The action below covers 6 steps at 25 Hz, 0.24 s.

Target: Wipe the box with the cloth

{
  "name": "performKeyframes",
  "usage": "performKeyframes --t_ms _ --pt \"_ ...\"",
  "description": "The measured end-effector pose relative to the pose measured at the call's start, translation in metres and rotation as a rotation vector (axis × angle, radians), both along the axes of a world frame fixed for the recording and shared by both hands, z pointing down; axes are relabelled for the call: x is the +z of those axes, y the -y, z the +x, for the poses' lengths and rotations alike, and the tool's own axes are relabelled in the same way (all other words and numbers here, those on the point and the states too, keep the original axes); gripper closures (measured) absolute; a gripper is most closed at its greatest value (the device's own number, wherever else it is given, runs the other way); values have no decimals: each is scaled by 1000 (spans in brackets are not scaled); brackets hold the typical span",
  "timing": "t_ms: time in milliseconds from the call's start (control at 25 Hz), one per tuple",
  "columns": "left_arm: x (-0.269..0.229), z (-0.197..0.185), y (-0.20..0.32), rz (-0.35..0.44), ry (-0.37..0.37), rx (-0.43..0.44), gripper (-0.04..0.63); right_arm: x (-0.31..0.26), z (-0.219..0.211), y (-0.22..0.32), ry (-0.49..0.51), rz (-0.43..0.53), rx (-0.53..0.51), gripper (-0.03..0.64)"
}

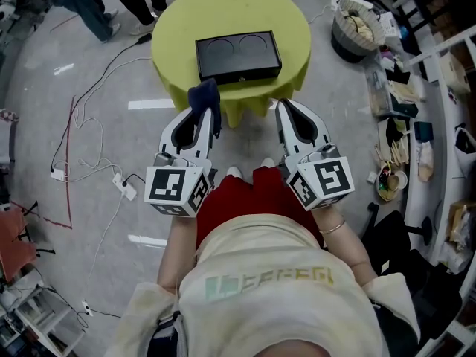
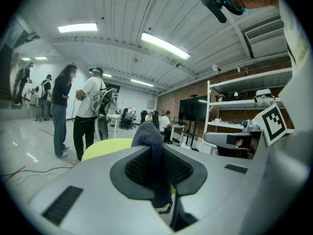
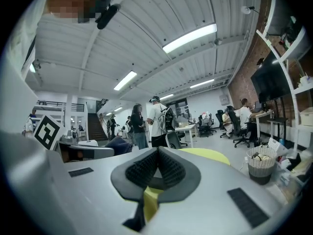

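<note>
On the table (image 1: 171, 50) the box (image 1: 238, 56) lies flat, its long side running left to right, ahead of both grippers. The left gripper (image 1: 202, 114) is closed on the cloth (image 1: 203, 95), which points toward the box's left end, not touching it. The right gripper (image 1: 291, 111) is closed too, with nothing inside. I think the left one must reach forward.

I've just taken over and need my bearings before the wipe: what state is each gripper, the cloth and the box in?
Left gripper: shut on the cloth, held short of the table.
Cloth: dark blue, pinched between the left jaws, bunched end poking out past them, not on the box.
Right gripper: shut, nothing between its jaws.
Black box: closed, lying flat on the yellow-green round table, neither gripper touching it.
</note>
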<state>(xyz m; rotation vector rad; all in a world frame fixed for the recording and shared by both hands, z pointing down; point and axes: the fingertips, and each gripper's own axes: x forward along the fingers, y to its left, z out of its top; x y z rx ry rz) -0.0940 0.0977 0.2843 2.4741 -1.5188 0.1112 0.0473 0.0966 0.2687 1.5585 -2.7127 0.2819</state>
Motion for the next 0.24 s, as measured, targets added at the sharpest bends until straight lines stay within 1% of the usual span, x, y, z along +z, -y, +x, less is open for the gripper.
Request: performKeyframes --t_ms 240 --pt "2 -3 -3 18 -17 8 532 2 -3 -3 -3 10 11 580"
